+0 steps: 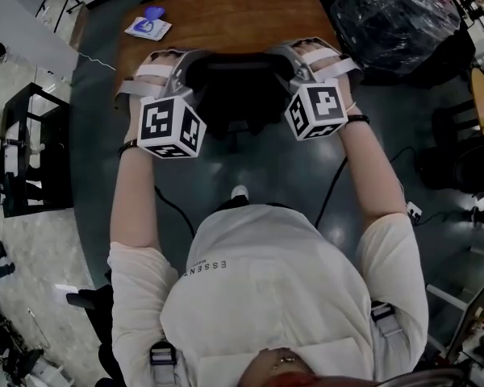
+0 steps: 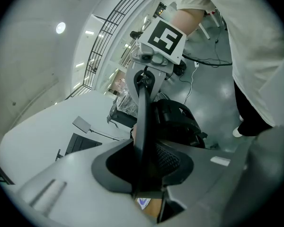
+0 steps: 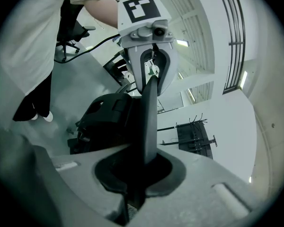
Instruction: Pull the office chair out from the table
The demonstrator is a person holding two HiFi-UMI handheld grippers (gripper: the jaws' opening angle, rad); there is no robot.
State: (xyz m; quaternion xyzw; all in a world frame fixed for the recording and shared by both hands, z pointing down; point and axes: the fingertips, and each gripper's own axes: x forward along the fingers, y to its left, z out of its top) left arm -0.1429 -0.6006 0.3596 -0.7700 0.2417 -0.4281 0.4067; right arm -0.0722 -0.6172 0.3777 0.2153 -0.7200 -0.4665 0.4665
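The black office chair stands tucked against the brown wooden table, its backrest towards me. My left gripper grips the backrest's top edge at its left end, and my right gripper grips it at the right end. In the left gripper view the thin backrest edge runs straight into the left gripper, pinched between the jaws. The right gripper view shows the same edge clamped in the right gripper. The seat below is mostly hidden.
A blue and white item lies on the table's far left corner. A plastic-wrapped bundle sits at the upper right, a black rack at the left, dark chairs at the right. Cables trail across the grey floor.
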